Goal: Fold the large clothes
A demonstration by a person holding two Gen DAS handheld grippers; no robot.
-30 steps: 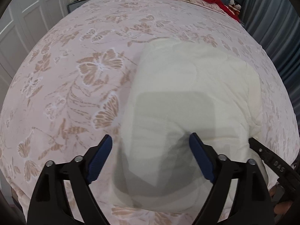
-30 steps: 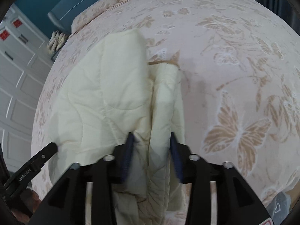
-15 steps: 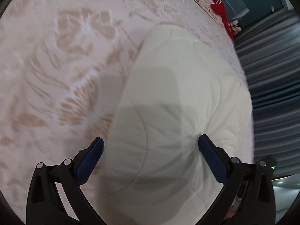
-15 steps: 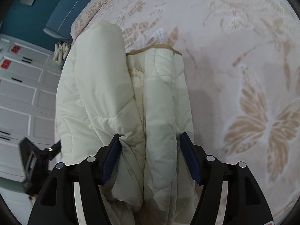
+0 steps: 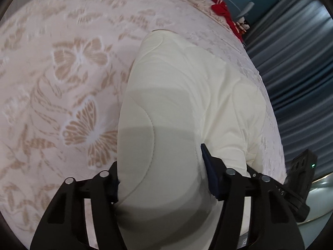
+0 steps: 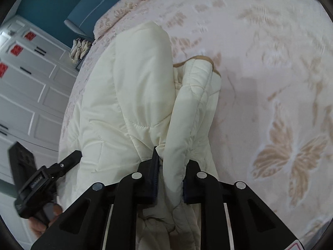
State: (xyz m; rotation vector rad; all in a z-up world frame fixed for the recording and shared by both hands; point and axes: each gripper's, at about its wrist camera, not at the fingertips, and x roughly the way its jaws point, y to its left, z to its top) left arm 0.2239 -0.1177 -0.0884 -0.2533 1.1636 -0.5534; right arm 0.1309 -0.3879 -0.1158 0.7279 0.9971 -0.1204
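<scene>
A cream quilted garment [image 5: 187, 95] lies folded in a thick bundle on the bed. In the left wrist view my left gripper [image 5: 160, 170] has its jaws wide, with the near end of the bundle bulging between them. In the right wrist view the garment [image 6: 133, 91] shows a tan-trimmed edge, and my right gripper [image 6: 169, 179] is shut on a thick fold of it. The left gripper [image 6: 47, 179] also shows there at the bundle's left side.
The bed cover [image 5: 62, 83] is pink with tan butterflies. A red item [image 5: 224, 12] lies at the head of the bed. Grey curtains [image 5: 295, 62] hang on the right. White wardrobe doors [image 6: 27, 83] stand at the left.
My right gripper has closed from open onto a fold of the garment. My left gripper's jaws have come closer together around the bundle's near end. Both views have shifted.
</scene>
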